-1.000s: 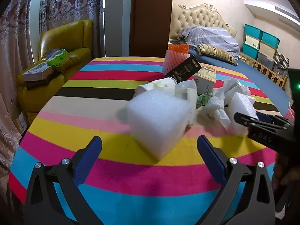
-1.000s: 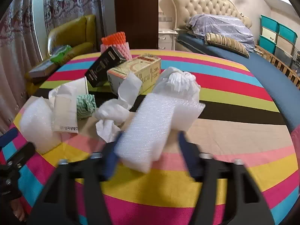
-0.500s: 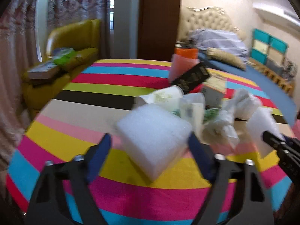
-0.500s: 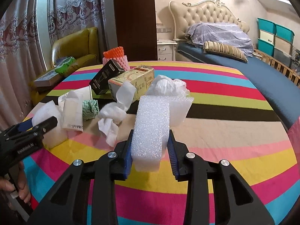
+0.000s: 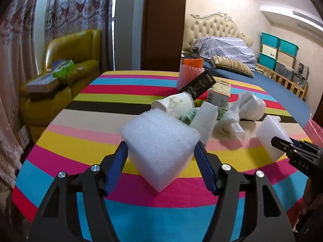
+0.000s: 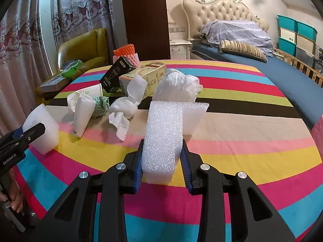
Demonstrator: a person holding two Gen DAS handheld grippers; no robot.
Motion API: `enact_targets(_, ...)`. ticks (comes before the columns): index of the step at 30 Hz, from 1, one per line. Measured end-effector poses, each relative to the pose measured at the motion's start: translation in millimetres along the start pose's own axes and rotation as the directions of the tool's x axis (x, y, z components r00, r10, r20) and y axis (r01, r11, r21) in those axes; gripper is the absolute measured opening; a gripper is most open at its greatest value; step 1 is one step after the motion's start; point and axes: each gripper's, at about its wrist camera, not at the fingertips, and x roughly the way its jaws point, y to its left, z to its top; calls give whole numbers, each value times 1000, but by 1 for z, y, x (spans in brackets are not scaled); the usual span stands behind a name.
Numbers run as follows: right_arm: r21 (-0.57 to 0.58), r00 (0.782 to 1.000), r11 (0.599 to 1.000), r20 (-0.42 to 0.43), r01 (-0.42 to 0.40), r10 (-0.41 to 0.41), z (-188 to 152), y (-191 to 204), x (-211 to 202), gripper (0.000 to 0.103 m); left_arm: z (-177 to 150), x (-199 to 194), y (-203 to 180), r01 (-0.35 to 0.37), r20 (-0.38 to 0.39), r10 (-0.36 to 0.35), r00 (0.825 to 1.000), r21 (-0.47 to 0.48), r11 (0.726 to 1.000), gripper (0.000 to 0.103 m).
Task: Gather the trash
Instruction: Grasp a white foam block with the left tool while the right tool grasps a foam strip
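Foam cube is sitting on the striped surface between the left claw pads, jaws closing onto it. Right wrist view: right claw is pinching a foam block tightly, with crumpled tissue lying just beside.

Open striped tablecloth: right half, near edge.
Blocked: trash heap at left-centre.
Far edge: foam rolls.
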Motion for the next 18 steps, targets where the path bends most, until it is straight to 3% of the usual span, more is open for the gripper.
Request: enact_targets(18, -33, 997, 999, 72, -1, 3, -8, -5, -31, 33, -1, -16, -31, 25, 27, -28, 999, 100, 995, 65)
